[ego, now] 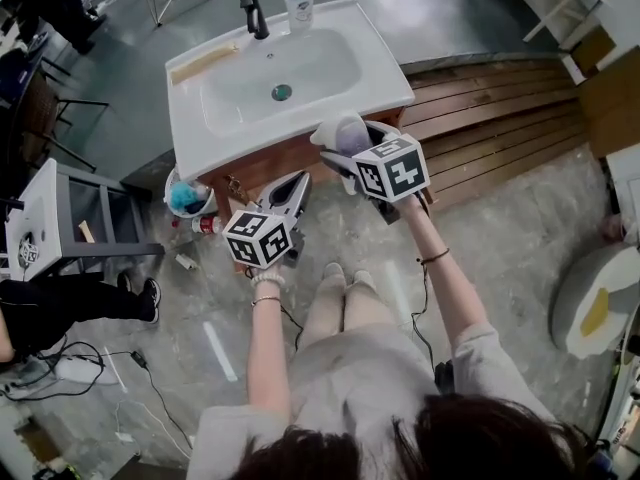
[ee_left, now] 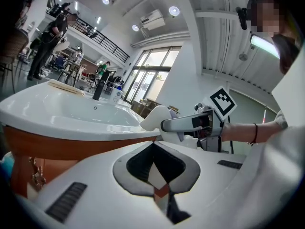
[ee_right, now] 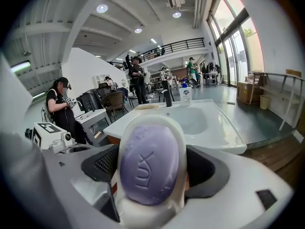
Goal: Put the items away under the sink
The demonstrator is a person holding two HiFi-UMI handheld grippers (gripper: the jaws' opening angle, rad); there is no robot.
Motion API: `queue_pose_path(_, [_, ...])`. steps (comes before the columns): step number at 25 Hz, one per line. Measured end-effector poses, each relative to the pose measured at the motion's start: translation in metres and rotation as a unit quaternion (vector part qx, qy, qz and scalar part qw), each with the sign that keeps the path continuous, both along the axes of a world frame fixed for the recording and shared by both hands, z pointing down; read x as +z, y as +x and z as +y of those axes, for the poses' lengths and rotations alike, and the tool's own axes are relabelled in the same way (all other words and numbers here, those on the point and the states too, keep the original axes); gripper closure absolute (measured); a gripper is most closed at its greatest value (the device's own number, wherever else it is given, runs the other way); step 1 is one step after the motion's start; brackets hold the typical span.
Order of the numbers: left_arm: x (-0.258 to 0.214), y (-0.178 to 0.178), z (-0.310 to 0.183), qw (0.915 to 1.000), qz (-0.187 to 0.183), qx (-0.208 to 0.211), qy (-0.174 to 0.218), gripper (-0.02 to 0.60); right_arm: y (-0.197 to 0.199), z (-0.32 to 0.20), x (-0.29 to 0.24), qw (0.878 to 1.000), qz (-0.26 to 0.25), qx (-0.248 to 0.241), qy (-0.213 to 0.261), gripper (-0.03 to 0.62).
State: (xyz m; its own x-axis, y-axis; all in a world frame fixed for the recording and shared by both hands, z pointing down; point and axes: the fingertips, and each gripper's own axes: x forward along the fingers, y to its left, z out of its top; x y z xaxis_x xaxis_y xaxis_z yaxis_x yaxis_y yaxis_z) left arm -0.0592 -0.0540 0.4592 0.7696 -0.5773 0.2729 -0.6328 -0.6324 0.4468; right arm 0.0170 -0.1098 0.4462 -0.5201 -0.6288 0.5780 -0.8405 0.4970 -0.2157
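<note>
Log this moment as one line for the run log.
left gripper: shut, empty | right gripper: shut on soap dish with purple soap | place: front of sink | stage: dish not yet stowed

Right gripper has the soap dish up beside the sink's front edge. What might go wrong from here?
1. The purple soap bar lies loose in the soap dish clamped by the right gripper; tilting on the way down may spill it.
2. The dish sits close to the sink rim and may knock it.
3. The left gripper, shut and empty, is nearby and could bump the dish.
</note>
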Motion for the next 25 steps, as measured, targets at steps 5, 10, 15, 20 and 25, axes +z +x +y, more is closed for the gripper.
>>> queue_pose_path(5, [0.020, -0.004, 0.000, 0.9999, -0.006, -0.015, -0.006, 0.584, -0.004, 0.007, 0.017, 1.000, -0.004, -0.020, -0.007, 0.166])
queue_pose_path(10, [0.036, -0.005, 0.002, 0.9994, -0.007, -0.035, -0.005, 0.584, -0.006, 0.010, 0.029, 0.999, -0.006, -0.041, -0.003, 0.166])
queue_pose_path(15, [0.056, -0.009, 0.005, 0.9984, -0.008, -0.056, -0.009, 0.584, -0.008, 0.015, 0.049, 0.999, -0.020, -0.047, -0.007, 0.166])
queue_pose_path(20, [0.073, -0.013, 0.009, 0.9975, -0.017, -0.067, -0.008, 0.584, -0.005, 0.022, 0.077, 0.998, -0.023, -0.050, -0.017, 0.166])
queue_pose_path(25, [0.091, -0.017, 0.005, 0.9971, -0.021, -0.073, 0.002, 0.584, -0.011, 0.020, 0.101, 0.998, -0.020, -0.060, -0.017, 0.166])
